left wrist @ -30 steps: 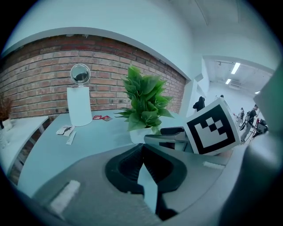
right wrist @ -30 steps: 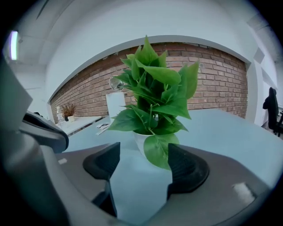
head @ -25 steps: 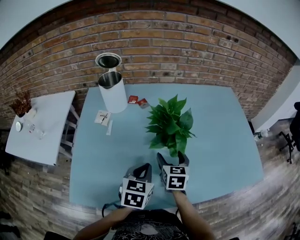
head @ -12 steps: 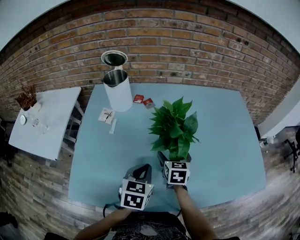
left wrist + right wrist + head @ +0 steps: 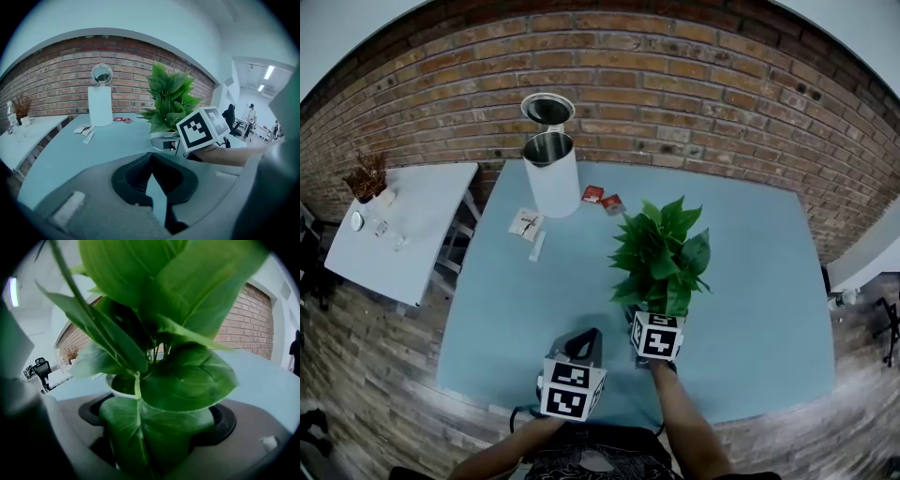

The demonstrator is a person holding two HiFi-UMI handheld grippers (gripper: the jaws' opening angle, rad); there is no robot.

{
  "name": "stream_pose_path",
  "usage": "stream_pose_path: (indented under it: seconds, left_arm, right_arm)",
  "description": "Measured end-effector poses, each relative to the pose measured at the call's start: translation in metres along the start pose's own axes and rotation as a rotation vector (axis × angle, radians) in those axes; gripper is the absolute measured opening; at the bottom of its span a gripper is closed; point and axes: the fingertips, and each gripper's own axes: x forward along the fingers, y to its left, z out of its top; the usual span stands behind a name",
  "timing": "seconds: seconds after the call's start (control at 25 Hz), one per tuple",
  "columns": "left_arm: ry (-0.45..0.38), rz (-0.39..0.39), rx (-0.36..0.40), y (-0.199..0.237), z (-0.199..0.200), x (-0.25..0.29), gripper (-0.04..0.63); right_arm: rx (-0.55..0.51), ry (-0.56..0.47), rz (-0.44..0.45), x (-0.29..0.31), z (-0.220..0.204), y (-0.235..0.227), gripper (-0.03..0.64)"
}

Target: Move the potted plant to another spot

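Right tool (image 5: pixel 656 321), jaws opening, straddles the upright potted plant (image 5: pixel 664 251), stems vertical.

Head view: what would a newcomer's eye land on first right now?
The leafy green plant in a white pot dominates the middle of the pale blue table, the right tongs opening with the pot between their jaws. Behind it, by the red brick wall, stands a tall white cylindrical bin with its round lid raised.
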Motion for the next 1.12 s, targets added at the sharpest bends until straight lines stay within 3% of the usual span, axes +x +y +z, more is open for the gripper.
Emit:
stream_pose_path:
  seconds: [0.48,1.12]
  left_arm:
    - [-0.009,0.045,-0.026,0.020,-0.005,-0.005,-0.008]
    - [-0.009,0.022,-0.021,0.039,-0.007,-0.021,-0.008]
  right_arm:
    - [-0.027,-0.004,-0.020,0.007,0.001,-0.003,0.462]
    - [-0.032,0.015,-0.035,0.002,-0.004,0.014,0.460]
